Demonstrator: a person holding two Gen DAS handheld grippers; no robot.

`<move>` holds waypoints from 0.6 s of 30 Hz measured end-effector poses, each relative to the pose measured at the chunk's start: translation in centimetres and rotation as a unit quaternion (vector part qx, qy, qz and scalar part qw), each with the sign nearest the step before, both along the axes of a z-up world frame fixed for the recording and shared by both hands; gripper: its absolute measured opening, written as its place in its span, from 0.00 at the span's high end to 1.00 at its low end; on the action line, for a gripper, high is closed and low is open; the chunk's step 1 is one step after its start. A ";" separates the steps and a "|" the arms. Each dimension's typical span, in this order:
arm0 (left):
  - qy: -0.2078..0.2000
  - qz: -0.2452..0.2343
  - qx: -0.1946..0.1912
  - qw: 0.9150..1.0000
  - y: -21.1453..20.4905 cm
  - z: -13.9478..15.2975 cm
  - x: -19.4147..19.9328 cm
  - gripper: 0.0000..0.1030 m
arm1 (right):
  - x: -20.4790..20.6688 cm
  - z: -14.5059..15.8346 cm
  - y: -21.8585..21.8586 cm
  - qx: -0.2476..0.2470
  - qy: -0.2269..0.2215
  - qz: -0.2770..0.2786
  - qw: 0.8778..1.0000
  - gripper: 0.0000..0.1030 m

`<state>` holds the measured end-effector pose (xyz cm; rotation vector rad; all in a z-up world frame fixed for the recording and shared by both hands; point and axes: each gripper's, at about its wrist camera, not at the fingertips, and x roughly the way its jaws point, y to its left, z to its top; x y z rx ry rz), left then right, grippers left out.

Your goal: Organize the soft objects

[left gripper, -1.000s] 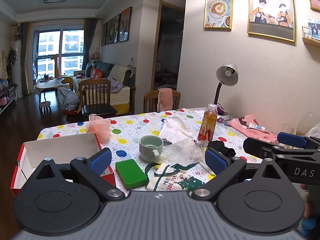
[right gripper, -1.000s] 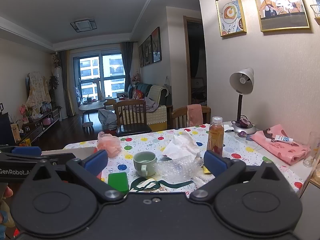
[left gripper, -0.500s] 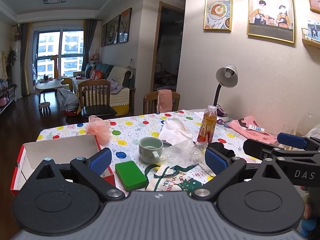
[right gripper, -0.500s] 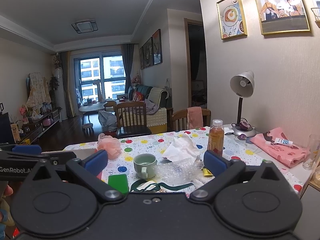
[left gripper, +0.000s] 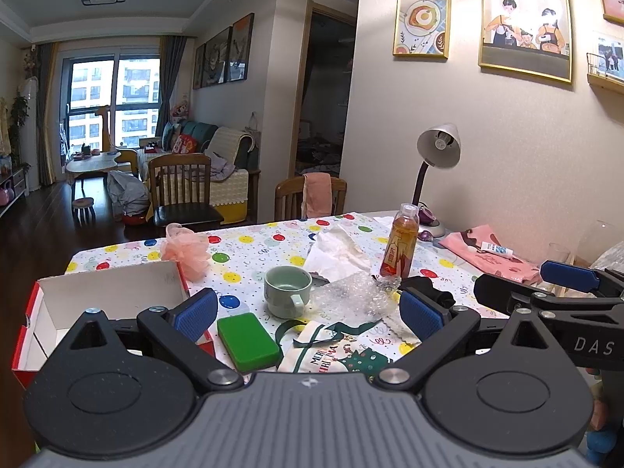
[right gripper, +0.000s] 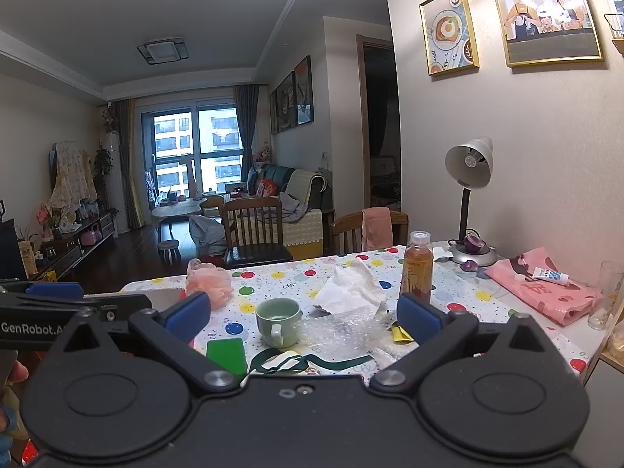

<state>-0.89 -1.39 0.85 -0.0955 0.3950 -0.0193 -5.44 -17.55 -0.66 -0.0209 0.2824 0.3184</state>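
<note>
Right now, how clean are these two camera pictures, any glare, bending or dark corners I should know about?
Left wrist view: sharp; fisheye bows the wall and door frame; a pale glare smears the family picture; corners go black. Right wrist view: same bowing, same picture washed out, dim room, bright window blown out.

A green mug [left gripper: 288, 290] stands near a bottle [left gripper: 401, 247] and lamp [left gripper: 435, 163].

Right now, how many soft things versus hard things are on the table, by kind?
Soft: 5: pink mesh pouf, white tissue, bubble wrap, Christmas tote bag, pink cloth.
Hard: 3: green cup, tea bottle, desk lamp.
Total: 8.
</note>
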 end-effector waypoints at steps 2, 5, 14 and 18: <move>0.003 -0.002 0.001 1.000 -0.4 -0.1 0.5 0.03 | 0.3 0.0 -0.3 -0.001 0.002 -0.002 1.000 0.02; 0.005 -0.003 0.004 1.000 -0.9 -0.2 1.3 0.03 | 0.9 -0.1 -0.9 0.000 0.003 -0.005 1.000 0.02; 0.015 -0.011 0.002 1.000 -1.8 -0.9 4.5 0.03 | 4.1 -0.8 -2.4 -0.004 0.009 -0.006 1.000 0.02; 0.024 -0.022 0.001 0.999 -2.4 -1.5 6.2 0.03 | 5.7 -1.1 -3.2 -0.011 0.011 -0.009 1.000 0.02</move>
